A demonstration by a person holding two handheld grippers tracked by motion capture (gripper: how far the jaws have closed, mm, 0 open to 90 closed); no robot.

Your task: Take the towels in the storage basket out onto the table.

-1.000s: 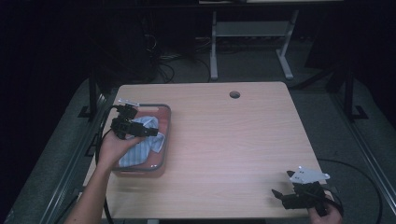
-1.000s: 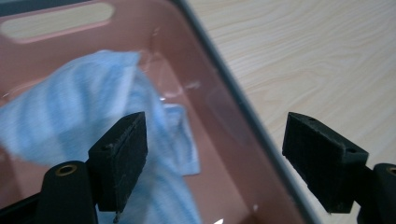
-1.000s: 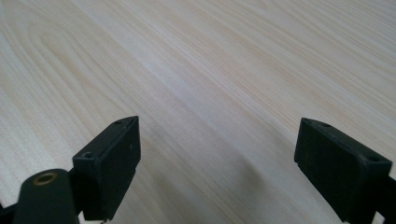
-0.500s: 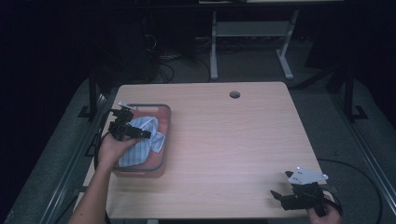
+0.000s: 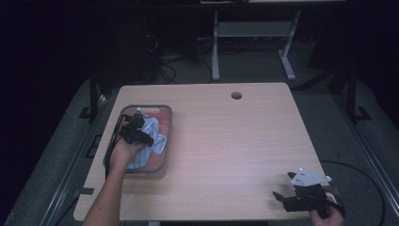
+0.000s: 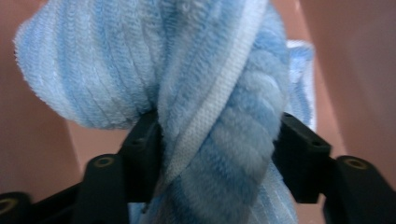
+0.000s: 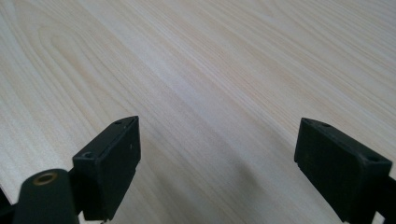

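A soft, ribbed blue towel lies bunched in a reddish plastic tub with rounded corners. The left gripper has just been closing and pinches a thick fold. The right gripper stands wide over the smooth wooden table.

Crumpled blue striped towel lies in tray.

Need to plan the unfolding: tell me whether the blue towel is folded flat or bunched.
Bunched. The towel lies crumpled in the bin, a thick twisted fold between the left gripper's jaws, which have just been closing.
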